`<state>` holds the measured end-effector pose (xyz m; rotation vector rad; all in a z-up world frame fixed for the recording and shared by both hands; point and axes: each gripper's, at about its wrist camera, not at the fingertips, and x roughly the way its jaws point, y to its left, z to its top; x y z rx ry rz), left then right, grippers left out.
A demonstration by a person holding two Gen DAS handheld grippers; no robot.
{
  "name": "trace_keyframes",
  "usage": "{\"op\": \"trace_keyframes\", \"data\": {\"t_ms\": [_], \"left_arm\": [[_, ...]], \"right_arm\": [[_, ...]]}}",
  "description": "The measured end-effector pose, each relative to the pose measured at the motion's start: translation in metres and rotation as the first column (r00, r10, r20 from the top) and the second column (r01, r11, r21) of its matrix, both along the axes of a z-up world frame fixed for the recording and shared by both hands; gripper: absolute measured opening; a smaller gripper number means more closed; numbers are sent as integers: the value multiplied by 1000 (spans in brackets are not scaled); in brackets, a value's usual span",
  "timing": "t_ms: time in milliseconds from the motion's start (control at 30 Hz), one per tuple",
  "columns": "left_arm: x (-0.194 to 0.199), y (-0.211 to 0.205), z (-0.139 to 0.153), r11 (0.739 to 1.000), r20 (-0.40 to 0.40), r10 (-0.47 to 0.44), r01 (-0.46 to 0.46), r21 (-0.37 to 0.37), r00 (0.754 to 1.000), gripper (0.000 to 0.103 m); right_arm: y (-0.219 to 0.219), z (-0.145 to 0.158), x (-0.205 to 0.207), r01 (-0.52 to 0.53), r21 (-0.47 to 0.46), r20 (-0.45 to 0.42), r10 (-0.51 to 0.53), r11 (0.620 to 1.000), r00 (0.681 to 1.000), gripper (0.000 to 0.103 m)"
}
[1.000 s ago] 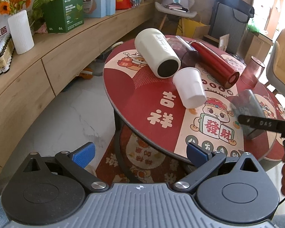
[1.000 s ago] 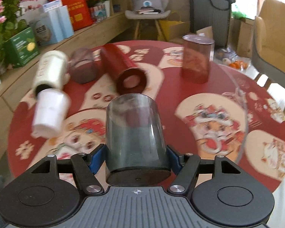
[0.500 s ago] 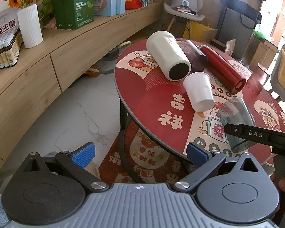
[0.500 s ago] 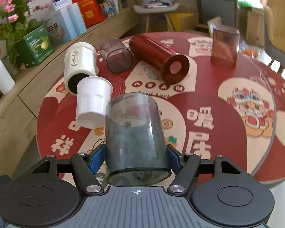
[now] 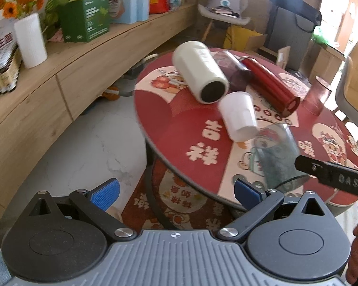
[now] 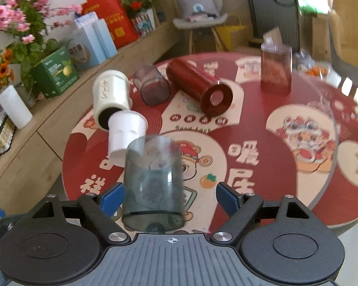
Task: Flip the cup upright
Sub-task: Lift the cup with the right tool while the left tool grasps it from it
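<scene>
Left wrist view: the left tool (image 5: 176,188) hangs beside the edge of the round red tabletop (image 5: 179,138) with its blue pads spread wide and nothing between them. On the tabletop lie a cream tumbler (image 5: 200,71), a white cup (image 5: 238,116) and a red cylinder (image 5: 269,85), all on their sides. The grey translucent cup (image 5: 276,152) sits near the close rim, partly behind a black finger of the right tool (image 5: 331,178).

Right wrist view: the right tool (image 6: 170,197) has its fingers parted; the grey translucent cup (image 6: 152,186) stands between them, wide end down on the tabletop (image 6: 262,157), and whether the left pad (image 6: 112,197) touches it cannot be told, while the right pad stands clear. Beyond it lie the white cup (image 6: 124,135), the cream tumbler (image 6: 109,95), a smoky cup (image 6: 151,88) and the red cylinder (image 6: 198,88); a brown translucent cup (image 6: 275,71) stands inverted farther back.
</scene>
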<state>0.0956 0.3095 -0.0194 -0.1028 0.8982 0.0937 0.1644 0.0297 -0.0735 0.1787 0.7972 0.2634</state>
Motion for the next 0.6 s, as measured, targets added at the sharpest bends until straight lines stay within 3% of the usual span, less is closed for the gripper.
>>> {"op": "trace_keyframes", "data": {"t_ms": [300, 600], "left_arm": [[34, -37, -2, 992, -20, -123, 122, -35, 992, 103], [73, -79, -1, 985, -30, -123, 118, -127, 992, 102]], "right_arm": [[-43, 5, -18, 94, 8, 90, -95, 996, 991, 81], [-90, -30, -11, 271, -132, 164, -249, 953, 955, 81]]}}
